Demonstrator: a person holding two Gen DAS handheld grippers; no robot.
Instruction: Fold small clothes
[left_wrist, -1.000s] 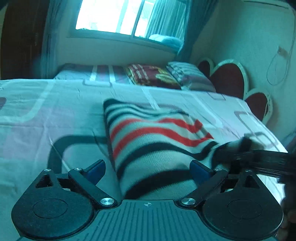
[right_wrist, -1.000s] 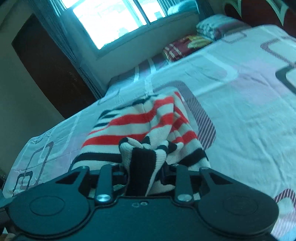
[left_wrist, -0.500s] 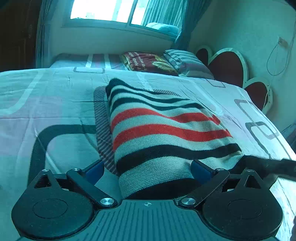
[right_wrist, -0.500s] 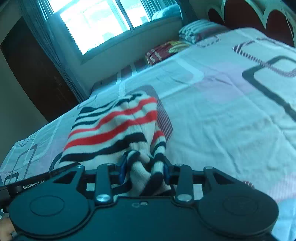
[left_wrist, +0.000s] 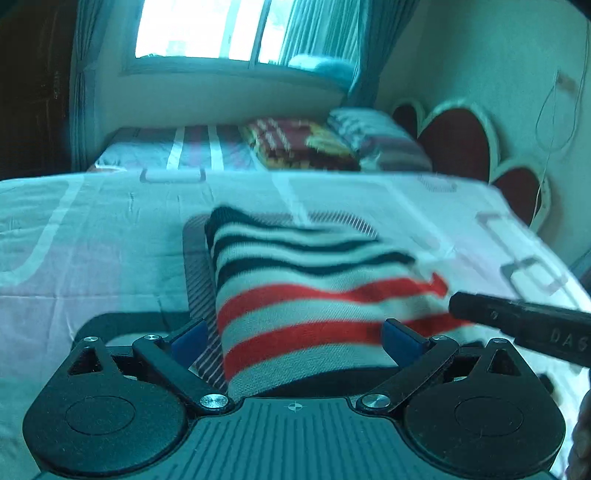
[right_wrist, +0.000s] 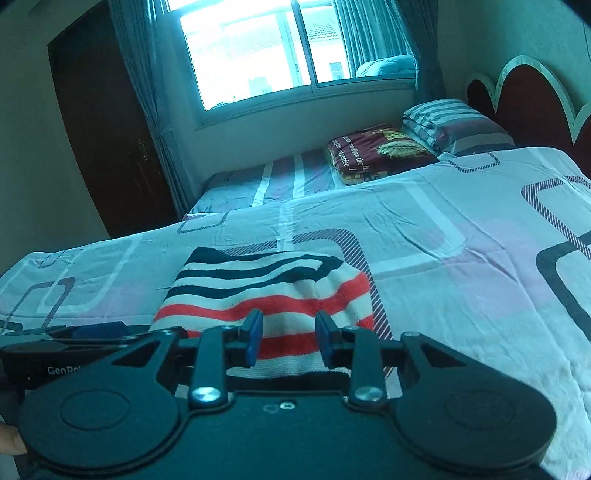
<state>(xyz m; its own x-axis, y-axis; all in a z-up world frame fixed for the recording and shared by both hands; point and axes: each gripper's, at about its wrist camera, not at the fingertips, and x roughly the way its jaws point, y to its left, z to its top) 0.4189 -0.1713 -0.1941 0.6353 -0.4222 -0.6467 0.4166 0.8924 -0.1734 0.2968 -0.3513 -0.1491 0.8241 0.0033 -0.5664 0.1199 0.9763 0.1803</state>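
Striped sweater (right_wrist: 273, 291) lies folded flat on the bed (right_wrist: 461, 266), near its front edge. Right gripper (right_wrist: 288, 338): jaws have just been closing slightly, part open, nothing pinched; the sweater's near edge lies beneath the blue pads. Left gripper (left_wrist: 295, 338): spread wide, sweater's near end between fingers, not clamped.

Bare bedsheet (right_wrist: 461, 280) right of the striped garment (right_wrist: 266, 291); pillows (right_wrist: 417, 144) far behind, well apart.
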